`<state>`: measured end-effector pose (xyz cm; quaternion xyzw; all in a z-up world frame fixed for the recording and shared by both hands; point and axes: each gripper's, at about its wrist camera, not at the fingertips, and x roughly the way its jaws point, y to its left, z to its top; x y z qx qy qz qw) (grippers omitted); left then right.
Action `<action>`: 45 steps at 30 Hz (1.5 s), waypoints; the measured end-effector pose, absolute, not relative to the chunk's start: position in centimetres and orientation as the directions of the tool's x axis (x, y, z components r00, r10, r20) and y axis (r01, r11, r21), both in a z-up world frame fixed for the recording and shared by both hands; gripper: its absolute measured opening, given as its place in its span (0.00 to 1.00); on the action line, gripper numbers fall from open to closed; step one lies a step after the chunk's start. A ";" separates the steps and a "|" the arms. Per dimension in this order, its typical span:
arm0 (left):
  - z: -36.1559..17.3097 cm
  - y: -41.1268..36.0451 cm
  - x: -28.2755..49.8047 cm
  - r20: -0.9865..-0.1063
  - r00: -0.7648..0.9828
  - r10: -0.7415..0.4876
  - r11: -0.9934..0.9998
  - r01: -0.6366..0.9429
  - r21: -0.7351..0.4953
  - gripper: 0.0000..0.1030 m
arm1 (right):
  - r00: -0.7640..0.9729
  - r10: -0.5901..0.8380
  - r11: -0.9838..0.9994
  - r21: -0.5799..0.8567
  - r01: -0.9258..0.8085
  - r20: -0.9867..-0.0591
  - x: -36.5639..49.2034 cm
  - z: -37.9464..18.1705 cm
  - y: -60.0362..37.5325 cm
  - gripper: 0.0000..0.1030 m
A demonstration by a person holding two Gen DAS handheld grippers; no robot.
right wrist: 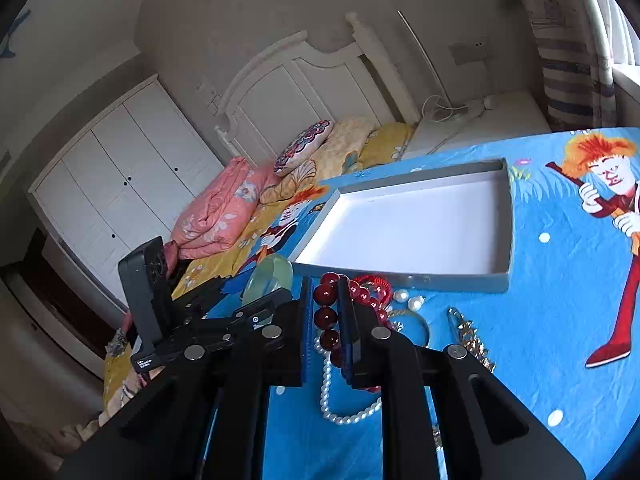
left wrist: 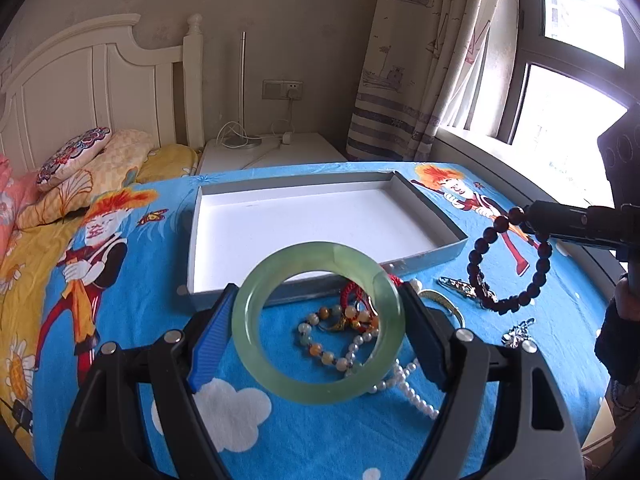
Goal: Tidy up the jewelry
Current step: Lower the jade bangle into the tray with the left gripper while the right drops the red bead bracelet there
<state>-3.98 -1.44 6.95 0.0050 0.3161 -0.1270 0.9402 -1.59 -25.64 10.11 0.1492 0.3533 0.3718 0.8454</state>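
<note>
While clamped, jade bangle (left wrist: 318, 322) spans left jaws.

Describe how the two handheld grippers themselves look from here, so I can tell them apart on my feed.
Both look alike: the left gripper and right gripper have matte black frames, round silver fasteners and blue ribbed pads inside the fingers. The left carries a black block with round holes; a dark sleeve shows behind the right.

The bangle (left wrist: 318, 322) looks like glossy, translucent green stone; the dark red beads (right wrist: 325, 317) shine; the tray (left wrist: 256, 232) is matt white card; the sheet (left wrist: 520, 360) is printed cloth.
</note>
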 end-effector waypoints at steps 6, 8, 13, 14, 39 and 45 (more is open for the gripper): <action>7.7 -2.1 1.0 -0.644 0.734 -0.216 0.971 0.230 -0.064 0.76 | 0.535 0.662 0.749 0.461 -0.476 -0.524 3.4 11.7 -25.3 0.14; 7.6 -1.8 3.1 -0.667 0.713 -0.215 0.972 0.221 -0.078 0.76 | 0.572 0.605 0.796 0.407 -0.449 -0.554 5.3 12.0 -25.0 0.14; 6.6 -0.9 8.6 -0.727 0.667 -0.163 0.984 0.168 -0.066 0.76 | 0.627 0.459 0.885 0.264 -0.383 -0.630 10.3 11.5 -23.9 0.14; 6.4 -0.7 9.5 -0.736 0.659 -0.153 0.985 0.160 -0.061 0.76 | 0.625 0.445 0.892 0.256 -0.373 -0.641 11.2 11.3 -23.6 0.14; 1.6 -0.9 7.6 -0.814 0.575 -0.085 0.995 0.097 -0.035 0.75 | 0.481 0.271 0.905 0.051 -0.422 -0.834 8.0 1.9 -20.7 0.55; 1.6 -2.6 3.4 -0.813 0.577 -0.074 0.996 0.087 -0.029 0.75 | 0.468 0.293 0.885 0.051 -0.463 -0.834 4.3 2.0 -22.4 0.56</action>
